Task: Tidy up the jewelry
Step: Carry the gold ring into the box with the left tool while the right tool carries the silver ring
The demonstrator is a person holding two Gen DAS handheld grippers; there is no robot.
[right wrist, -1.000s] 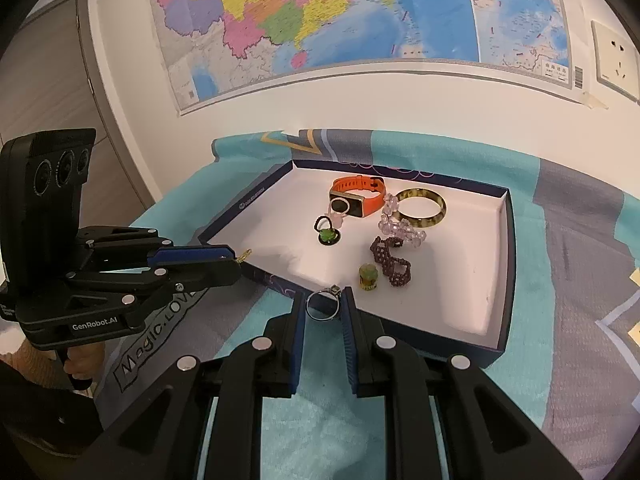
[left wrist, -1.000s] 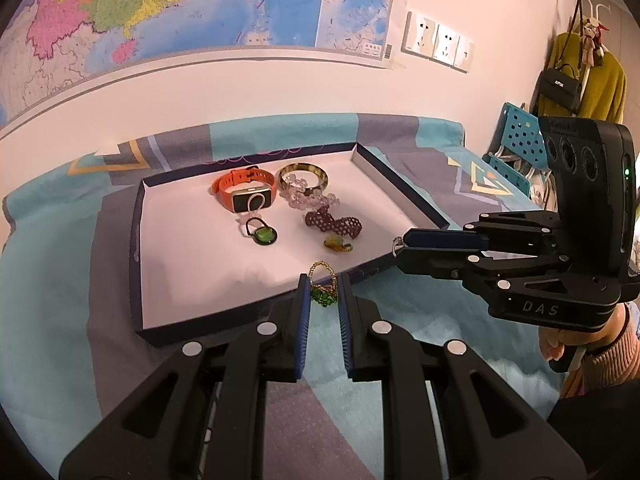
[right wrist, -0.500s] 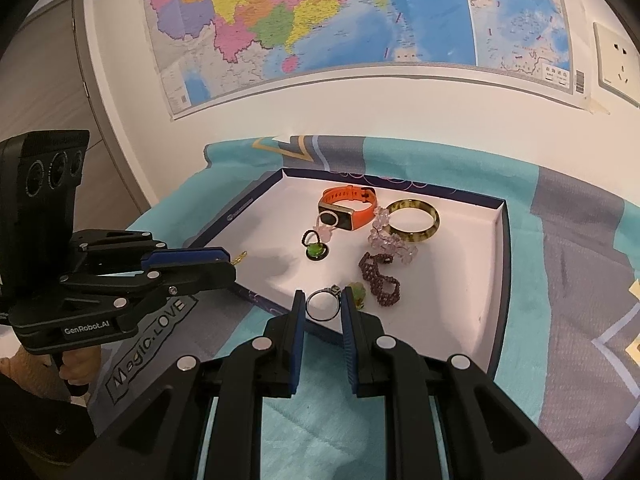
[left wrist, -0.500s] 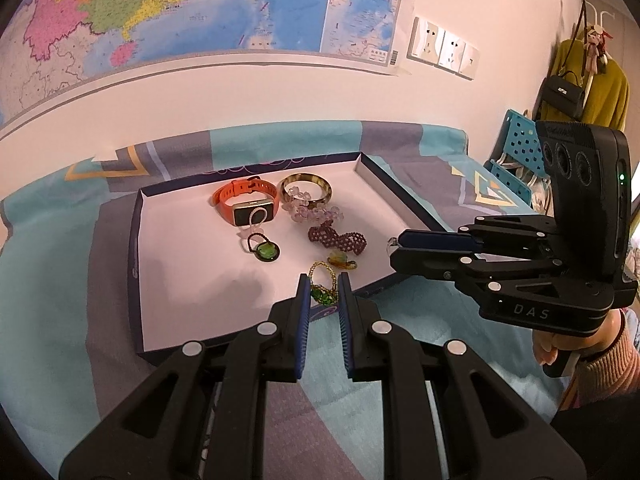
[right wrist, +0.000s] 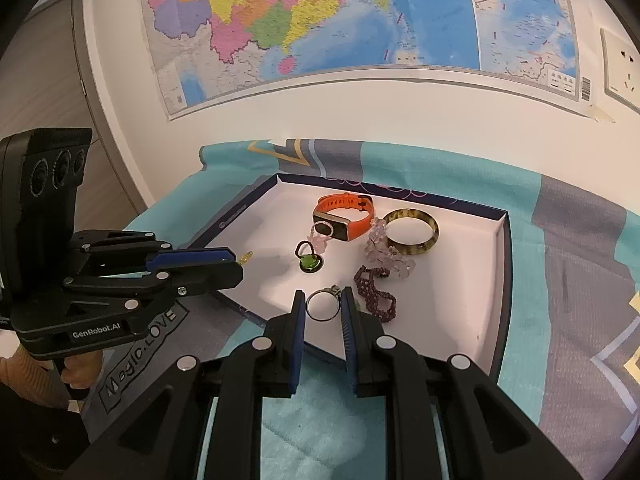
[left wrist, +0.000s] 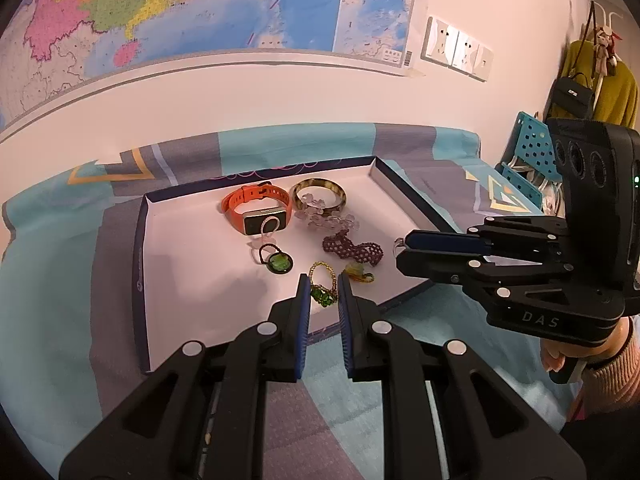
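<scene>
My left gripper is shut on a gold ring with green stones and holds it over the near part of the white tray. My right gripper is shut on a silver ring over the tray's near edge. In the tray lie an orange watch, a tortoiseshell bangle, a pale crystal bracelet, a dark purple beaded bracelet, a green pendant ring and a small amber ring.
The tray sits on a teal and grey patterned cloth against a white wall with a map. A teal pegboard and hanging clothes stand at the right. A door is at the left.
Both grippers have moved forward over the tray, each still holding its ring. The tray's contents have not moved.
</scene>
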